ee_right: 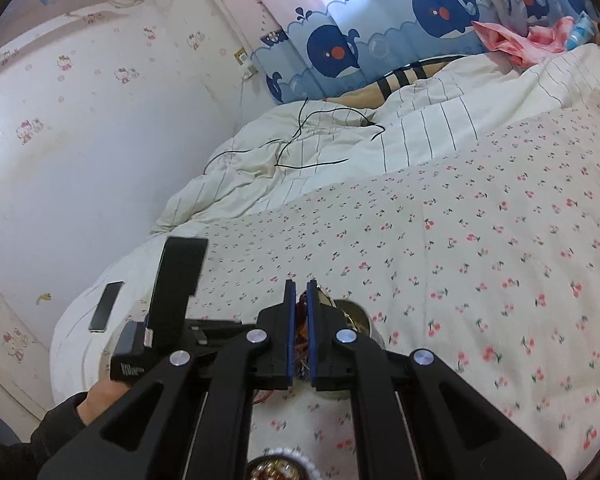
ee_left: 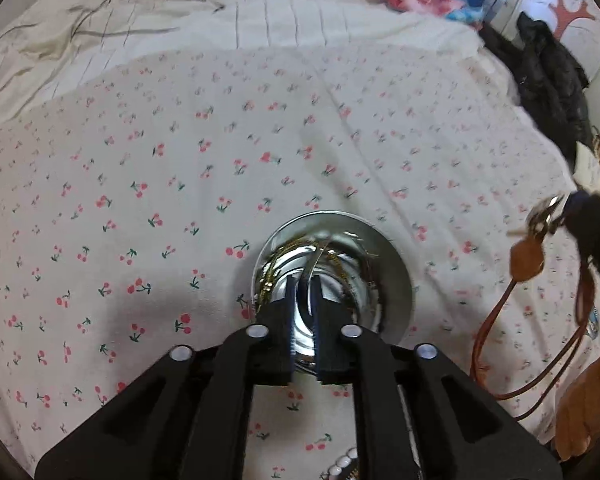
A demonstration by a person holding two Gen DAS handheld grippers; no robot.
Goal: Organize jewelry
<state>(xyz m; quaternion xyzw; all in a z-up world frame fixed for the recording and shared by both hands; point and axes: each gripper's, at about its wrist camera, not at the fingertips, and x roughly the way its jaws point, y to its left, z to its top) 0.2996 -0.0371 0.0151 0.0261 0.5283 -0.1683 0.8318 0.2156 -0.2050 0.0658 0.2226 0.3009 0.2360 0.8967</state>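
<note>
My left gripper [ee_left: 305,286] points steeply down over a shiny metal bowl [ee_left: 396,280] standing on the cherry-print bedsheet [ee_left: 180,184]. Its jaws stand slightly apart with nothing between the pads; I see only the bowl's polished inside through the gap. Thin gold chains [ee_left: 272,268] lie coiled in the bowl, just beyond and to the left of the fingertips.

My right gripper [ee_right: 300,286] is clamped nearly closed on a brown leather cord piece [ee_right: 302,332]. From the left camera, that piece hangs at the right edge, with a metal clasp [ee_left: 546,210], a tan tag and long cords [ee_left: 496,320] dangling to the sheet, well right of the bowl.

A beaded round piece [ee_right: 278,466] lies on the sheet just below the right gripper.
</note>
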